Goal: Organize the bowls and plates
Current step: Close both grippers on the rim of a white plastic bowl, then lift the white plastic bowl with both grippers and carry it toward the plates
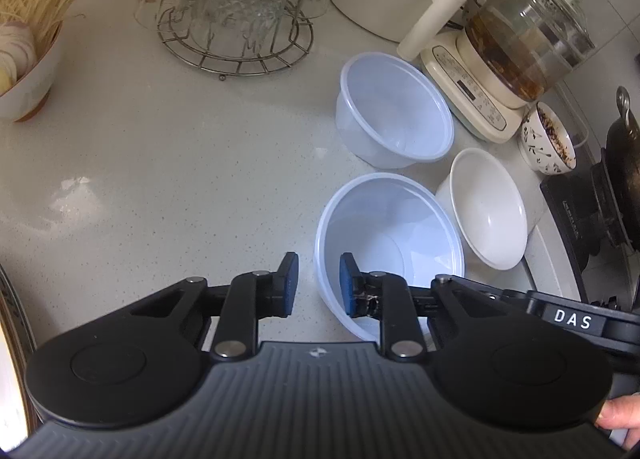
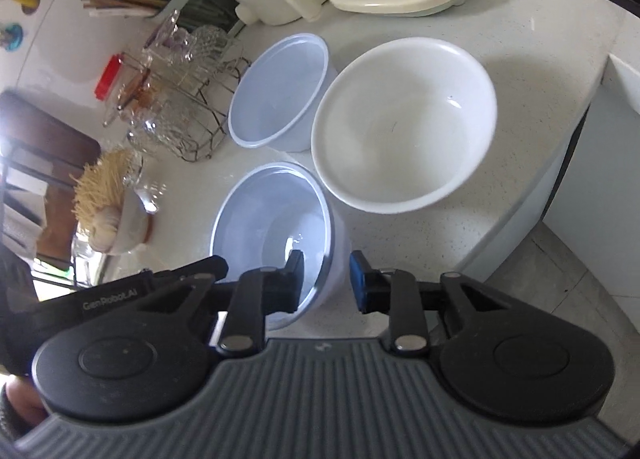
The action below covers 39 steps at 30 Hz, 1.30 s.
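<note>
Three bowls stand on the white counter. The near translucent plastic bowl (image 1: 400, 235) (image 2: 276, 219) has both grippers straddling its rim. My left gripper (image 1: 319, 285) is open, one pad outside the bowl's left wall and one inside. My right gripper (image 2: 326, 279) is open, its left pad inside the bowl and its right pad outside the wall. A second plastic bowl (image 1: 394, 107) (image 2: 276, 95) stands farther back. A white ceramic bowl (image 1: 488, 207) (image 2: 404, 123) stands to the right of both.
A wire rack of glass cups (image 1: 236, 7) (image 2: 180, 91) stands at the back. A cream kettle base with glass pot (image 1: 500, 59), a patterned bowl (image 1: 548, 139), a stove with a wok (image 1: 616, 187), a noodle bowl (image 1: 24, 59) and the counter edge (image 2: 532, 195) surround the bowls.
</note>
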Each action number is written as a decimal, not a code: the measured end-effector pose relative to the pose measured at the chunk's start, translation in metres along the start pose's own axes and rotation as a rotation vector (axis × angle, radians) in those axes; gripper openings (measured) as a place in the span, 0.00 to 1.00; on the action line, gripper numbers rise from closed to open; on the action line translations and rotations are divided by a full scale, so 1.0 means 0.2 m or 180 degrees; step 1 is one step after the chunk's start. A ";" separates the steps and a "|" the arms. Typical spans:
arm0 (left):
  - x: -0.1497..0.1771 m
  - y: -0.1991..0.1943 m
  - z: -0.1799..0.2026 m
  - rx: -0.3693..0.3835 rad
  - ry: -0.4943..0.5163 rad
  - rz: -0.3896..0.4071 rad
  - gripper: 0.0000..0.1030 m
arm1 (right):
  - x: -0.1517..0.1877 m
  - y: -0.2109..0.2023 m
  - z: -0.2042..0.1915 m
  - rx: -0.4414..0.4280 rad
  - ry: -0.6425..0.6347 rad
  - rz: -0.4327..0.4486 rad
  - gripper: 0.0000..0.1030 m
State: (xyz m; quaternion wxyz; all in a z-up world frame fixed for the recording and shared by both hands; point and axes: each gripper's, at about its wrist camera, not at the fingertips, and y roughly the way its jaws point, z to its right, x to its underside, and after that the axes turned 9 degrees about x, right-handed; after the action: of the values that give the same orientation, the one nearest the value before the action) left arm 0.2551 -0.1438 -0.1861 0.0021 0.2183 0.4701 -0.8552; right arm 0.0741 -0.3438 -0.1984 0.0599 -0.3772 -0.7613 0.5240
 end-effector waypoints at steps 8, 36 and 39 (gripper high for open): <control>0.02 -0.01 -0.01 0.0016 0.0018 -0.0019 0.18 | 0.00 0.01 -0.07 -0.0009 -0.0240 -0.0015 0.18; 0.11 -0.38 -0.30 -0.0405 -0.0404 0.0426 0.18 | 0.04 0.15 -0.50 -0.0269 -0.1184 -0.0222 0.18; 0.13 -0.37 -0.31 -0.0413 -0.0434 0.0401 0.18 | 0.05 0.16 -0.51 -0.0261 -0.1205 -0.0251 0.18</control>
State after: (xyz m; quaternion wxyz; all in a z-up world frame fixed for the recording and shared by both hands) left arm 0.2396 -0.0465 -0.1649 0.1019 0.1882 0.5087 -0.8339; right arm 0.1327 -0.2553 -0.1837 -0.0792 -0.2440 -0.7938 0.5514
